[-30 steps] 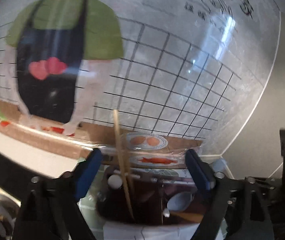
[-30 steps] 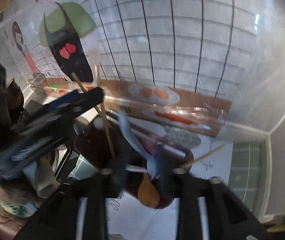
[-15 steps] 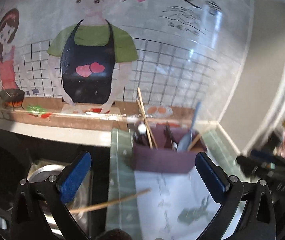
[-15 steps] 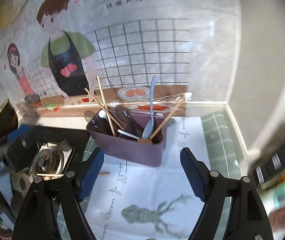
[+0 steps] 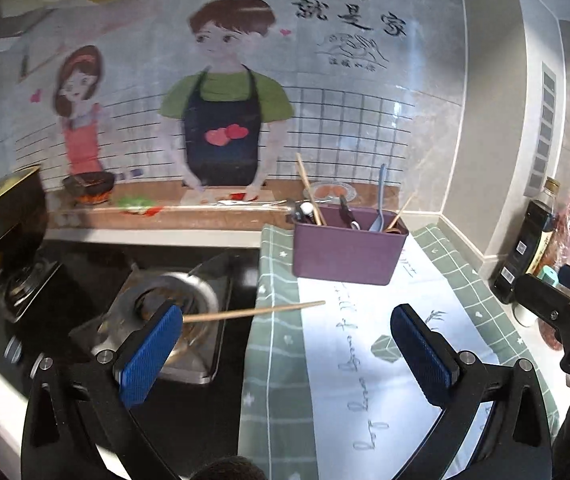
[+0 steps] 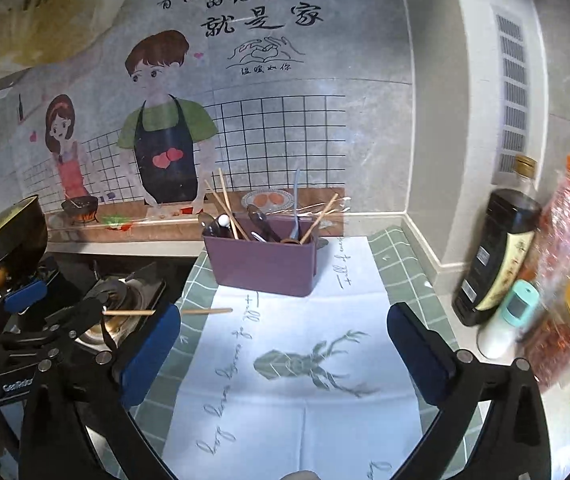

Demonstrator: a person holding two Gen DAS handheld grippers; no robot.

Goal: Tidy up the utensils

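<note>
Both tools have drawn back from the purple caddy (image 6: 263, 258), jaws wide and empty, right still opening.

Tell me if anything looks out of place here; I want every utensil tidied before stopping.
One stray chopstick lies flat, half on the green cloth and half over the stove, while the other utensils stand in the purple holder. Both grippers are empty.
</note>
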